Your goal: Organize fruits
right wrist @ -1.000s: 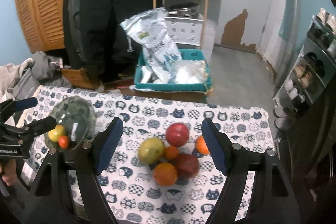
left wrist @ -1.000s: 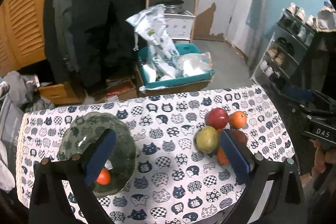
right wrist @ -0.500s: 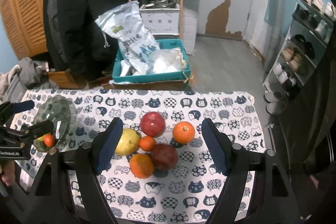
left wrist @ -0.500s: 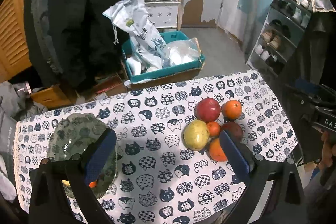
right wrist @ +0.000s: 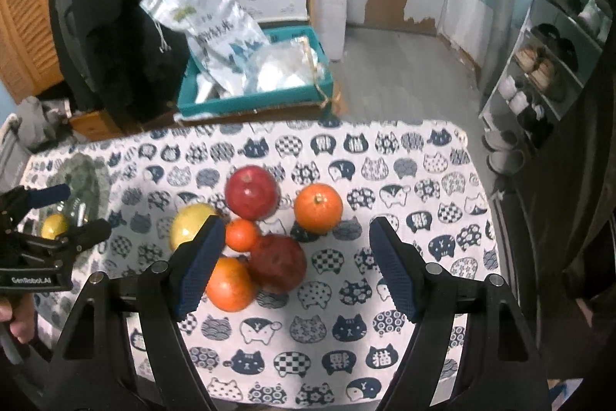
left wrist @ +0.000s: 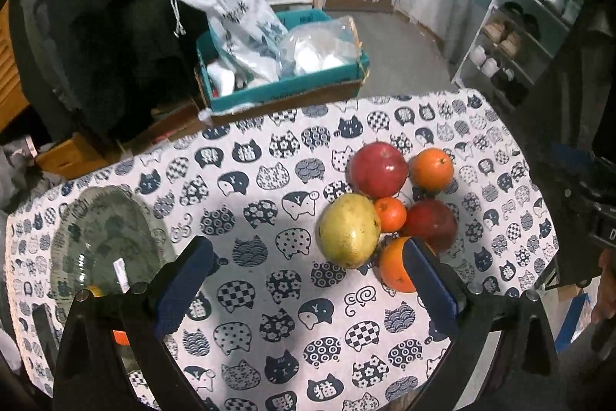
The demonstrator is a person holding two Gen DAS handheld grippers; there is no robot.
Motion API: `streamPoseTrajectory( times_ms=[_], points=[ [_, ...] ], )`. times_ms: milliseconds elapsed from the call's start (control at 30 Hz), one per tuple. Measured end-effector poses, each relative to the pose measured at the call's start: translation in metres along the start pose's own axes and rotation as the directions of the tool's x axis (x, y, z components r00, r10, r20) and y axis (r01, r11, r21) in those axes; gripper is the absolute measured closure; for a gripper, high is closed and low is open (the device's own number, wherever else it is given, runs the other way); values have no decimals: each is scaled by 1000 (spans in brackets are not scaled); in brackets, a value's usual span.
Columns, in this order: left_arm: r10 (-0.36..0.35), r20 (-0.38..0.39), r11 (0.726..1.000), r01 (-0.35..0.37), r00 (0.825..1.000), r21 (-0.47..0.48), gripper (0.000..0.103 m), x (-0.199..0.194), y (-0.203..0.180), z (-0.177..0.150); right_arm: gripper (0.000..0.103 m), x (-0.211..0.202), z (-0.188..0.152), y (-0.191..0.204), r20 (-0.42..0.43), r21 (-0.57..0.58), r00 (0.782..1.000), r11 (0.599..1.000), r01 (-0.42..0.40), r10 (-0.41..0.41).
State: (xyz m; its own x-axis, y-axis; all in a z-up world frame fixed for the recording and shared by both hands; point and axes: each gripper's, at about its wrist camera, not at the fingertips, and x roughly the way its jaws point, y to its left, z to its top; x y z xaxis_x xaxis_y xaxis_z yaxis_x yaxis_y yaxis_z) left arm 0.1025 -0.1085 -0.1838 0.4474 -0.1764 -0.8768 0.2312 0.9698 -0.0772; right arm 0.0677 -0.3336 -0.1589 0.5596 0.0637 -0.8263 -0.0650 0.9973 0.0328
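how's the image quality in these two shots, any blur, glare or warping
Left wrist view: sharp fruit pile, a dark shadow across the cat-print tablecloth, glare spots on the green glass plate, black fisheye corners and bent walls. Right wrist view: slight motion blur on the red apple and yellow fruit, the shoe rack curved at the edge.

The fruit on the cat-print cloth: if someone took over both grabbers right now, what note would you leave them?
Left gripper: open, empty, above the cat-print tablecloth.
Right gripper: open, empty, over the fruit pile.
Pile: big red apple, dark red apple, yellow-green mango, small tangerine, two oranges.
Done: green glass plate holds a small yellow fruit and something orange-red.
Left: move the six piled fruits.
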Motion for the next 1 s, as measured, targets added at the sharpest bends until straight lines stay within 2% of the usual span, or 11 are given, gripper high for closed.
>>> streamPoseTrajectory(
  times_ms=[500,900,967,1000],
  points=[
    [-11,-119,999,15,993,35,3,76,-22,4,27,71,-19,-18,-165,41,986,999,18,-11],
    [-48,-208,998,57,977,34,4,120,-33,0,27,95,-19,-34,-213,91,977,995,27,-7],
    [-57,-216,997,65,975,30,5,124,-32,-1,27,100,-19,-36,-223,99,975,995,27,-5],
    [-65,-219,997,73,974,26,9,126,-32,-2,27,103,-19,-37,-229,104,973,994,26,-2]
  ],
)
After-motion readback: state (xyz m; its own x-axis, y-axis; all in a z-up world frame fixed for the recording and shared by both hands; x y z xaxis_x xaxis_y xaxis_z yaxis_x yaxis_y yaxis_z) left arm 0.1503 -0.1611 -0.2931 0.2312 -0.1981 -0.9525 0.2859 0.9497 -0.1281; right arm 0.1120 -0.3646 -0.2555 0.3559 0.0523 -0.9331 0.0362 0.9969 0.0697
